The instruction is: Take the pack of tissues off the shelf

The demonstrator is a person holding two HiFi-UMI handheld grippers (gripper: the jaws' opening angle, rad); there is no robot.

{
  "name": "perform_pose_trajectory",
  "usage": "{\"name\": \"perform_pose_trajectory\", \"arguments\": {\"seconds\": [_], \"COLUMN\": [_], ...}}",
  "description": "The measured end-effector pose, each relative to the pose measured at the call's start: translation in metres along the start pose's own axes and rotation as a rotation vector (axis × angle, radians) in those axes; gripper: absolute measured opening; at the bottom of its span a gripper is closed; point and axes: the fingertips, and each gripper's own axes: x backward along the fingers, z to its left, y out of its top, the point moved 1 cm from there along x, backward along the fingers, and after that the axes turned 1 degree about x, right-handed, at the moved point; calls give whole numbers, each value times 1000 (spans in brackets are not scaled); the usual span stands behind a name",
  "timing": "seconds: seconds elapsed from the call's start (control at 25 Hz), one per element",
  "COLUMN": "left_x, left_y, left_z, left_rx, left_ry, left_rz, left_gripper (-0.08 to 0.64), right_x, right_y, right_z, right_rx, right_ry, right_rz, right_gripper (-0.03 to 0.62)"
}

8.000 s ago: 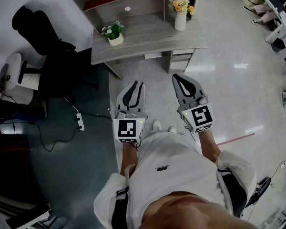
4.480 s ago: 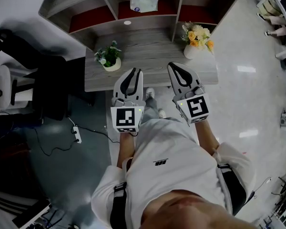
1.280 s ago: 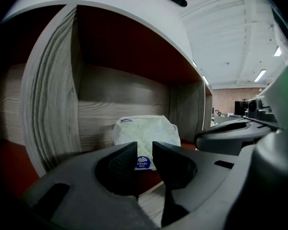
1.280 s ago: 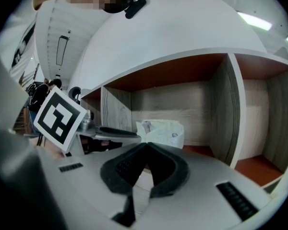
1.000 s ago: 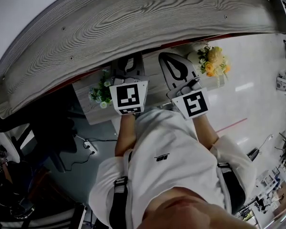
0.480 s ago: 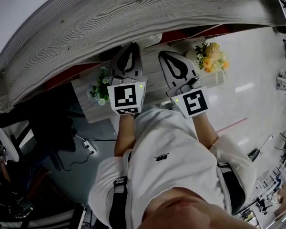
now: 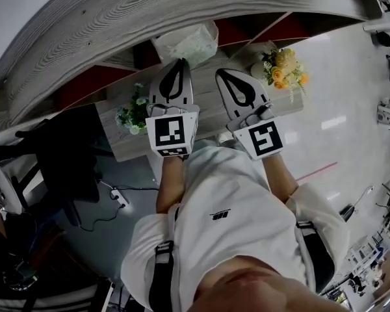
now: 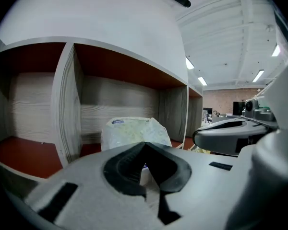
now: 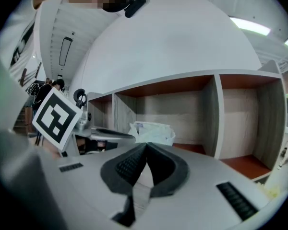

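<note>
While the shelf (image 7: 149,18) is seen from above in the head view, most of its compartments are covered by its own curved top board, and only a front corner of the pack of tissues (image 7: 185,44) is exposed. Full placement is given by the gripper views only: the pack (image 9: 152,132) is set on the red-brown floor of the shelf's middle compartment, between two grey wood-grain dividers (image 8: 67,109). Its lower edge is hidden behind the left gripper's own jaws in the left gripper view. Print on the pack (image 8: 134,133) is too blurred to be read. Wrapper: crinkled, whitish, semi-clear plastic, soft bulging shape.

Left gripper (image 7: 180,62): jaws closed tip to tip, nothing clamped, held just in front of the shelf's middle compartment, clear of the pack. Right gripper (image 7: 221,74): jaws likewise pressed together and empty, beside the left one.

Below the shelf, a yellow-orange bouquet (image 7: 285,67) and a green plant (image 7: 133,116) are shown by the head view alone.
</note>
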Motion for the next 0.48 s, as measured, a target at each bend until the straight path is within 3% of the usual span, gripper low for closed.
{"name": "perform_pose_trajectory", "arguments": {"seconds": [0.48], "left_x": [31], "left_y": [-11], "left_z": [-22], "left_rx": [-21], "left_ry": [10], "left_rz": [-7], "left_gripper": [28], "right_x": [28], "right_y": [-9], "right_z": [10], "right_rx": [3], "right_ry": [25], "right_rz": [-2], "right_gripper": [25]}}
